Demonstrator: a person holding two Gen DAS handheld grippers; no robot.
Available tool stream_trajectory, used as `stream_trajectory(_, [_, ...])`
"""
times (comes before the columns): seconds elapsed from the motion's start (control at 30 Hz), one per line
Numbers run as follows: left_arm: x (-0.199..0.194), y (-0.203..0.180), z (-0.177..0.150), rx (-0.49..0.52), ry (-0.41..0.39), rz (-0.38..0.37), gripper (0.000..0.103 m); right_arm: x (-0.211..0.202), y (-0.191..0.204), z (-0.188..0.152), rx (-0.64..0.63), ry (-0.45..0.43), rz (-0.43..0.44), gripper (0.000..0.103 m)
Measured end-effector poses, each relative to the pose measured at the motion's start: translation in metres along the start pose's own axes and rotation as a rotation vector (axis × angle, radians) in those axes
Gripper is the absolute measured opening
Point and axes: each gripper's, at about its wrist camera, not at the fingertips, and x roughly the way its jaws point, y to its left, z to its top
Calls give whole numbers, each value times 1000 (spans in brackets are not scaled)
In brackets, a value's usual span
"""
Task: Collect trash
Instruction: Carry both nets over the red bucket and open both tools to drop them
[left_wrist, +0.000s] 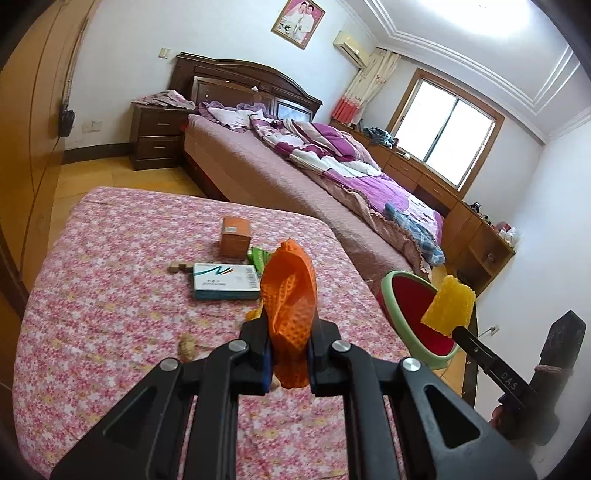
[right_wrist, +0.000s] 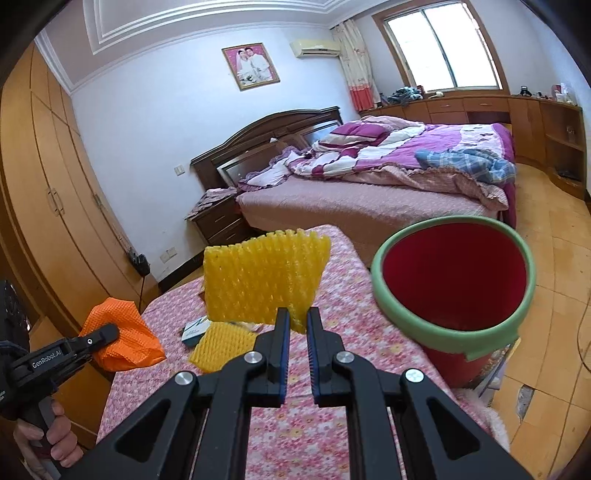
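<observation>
Trash is partly gathered: an orange foam net (left_wrist: 291, 295) is pinched in the left gripper (left_wrist: 290, 354), a yellow foam net (right_wrist: 264, 275) in the right gripper (right_wrist: 294, 325), near the red bin (right_wrist: 452, 275). Neither is dropped yet; another yellow net (right_wrist: 218, 345) and boxes (left_wrist: 225, 282) are left on the floral table (left_wrist: 110, 295).

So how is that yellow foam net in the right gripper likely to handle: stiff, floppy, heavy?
Probably very light: the right gripper holds the yellow foam net by one bottom corner, yet it stands upright. Likely springy rather than floppy, as its open mesh keeps shape. It may drift when dropped toward the red bin.
</observation>
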Motion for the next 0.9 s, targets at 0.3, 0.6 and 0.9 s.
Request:
stream_trajectory(0.3, [28,-38,10,46,30,-38,13,-6,-26,12,-11,-32,-48,11])
stream_trajectory(0.6, [73,-73,11,80,92,-68,13,9,-68,13,45,-12,-76,11])
stream_trajectory(0.9, [128,-127,14,175,163,-138,13,22,-118,20,88,-24,-182,11])
